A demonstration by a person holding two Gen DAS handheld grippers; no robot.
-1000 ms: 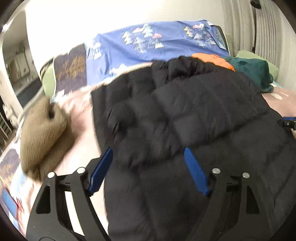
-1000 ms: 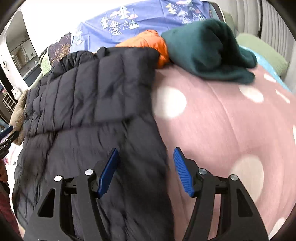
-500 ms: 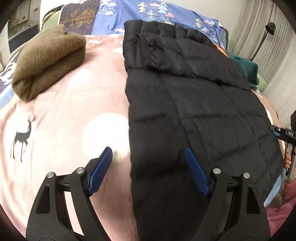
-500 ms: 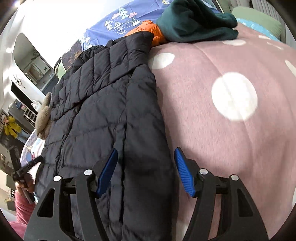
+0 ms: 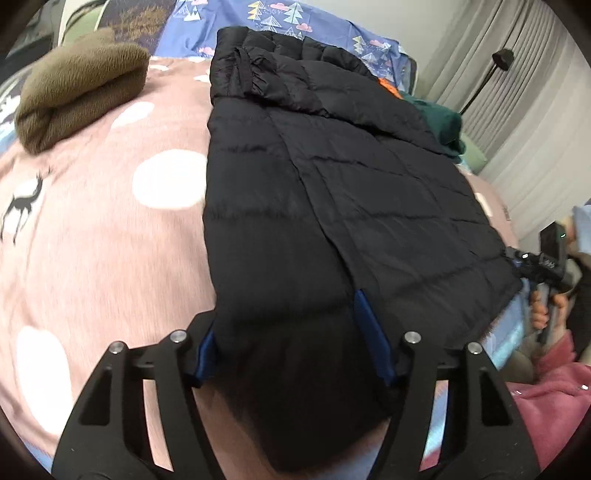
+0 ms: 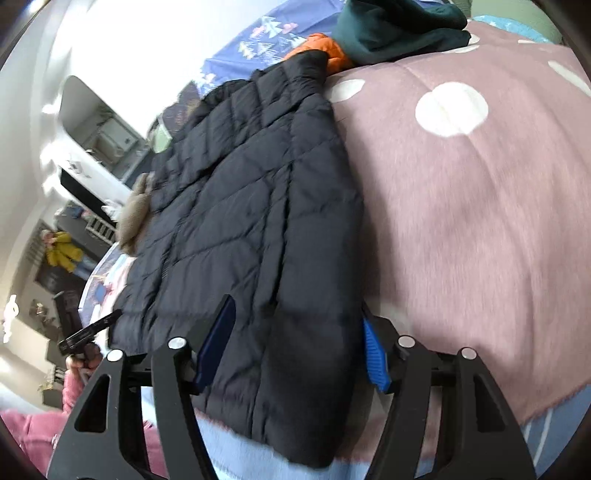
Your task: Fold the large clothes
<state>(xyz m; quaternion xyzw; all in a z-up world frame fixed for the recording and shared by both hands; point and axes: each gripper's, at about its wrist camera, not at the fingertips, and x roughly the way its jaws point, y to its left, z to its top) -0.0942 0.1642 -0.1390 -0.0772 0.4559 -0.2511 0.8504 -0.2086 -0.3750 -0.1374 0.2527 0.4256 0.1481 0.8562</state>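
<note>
While I had both grippers poised at the near hem, the black puffer jacket lay flat on the pink spotted blanket, its hem hanging a little past the bed's near edge. My left gripper had its jaws spread wide around the hem's left corner, and my right gripper stood just as open around the right corner; neither was pinching yet. I judged the worst risk to be a shallow bite: the padding looked slick and thick, so the corner could squeeze out once I lifted. Closing too deep, I might also have caught the blanket underneath and dragged it up. An uneven lift would have skewed the fold, and carrying it too far could have pushed into the brown folded fleece or the green garment at the head end.
</note>
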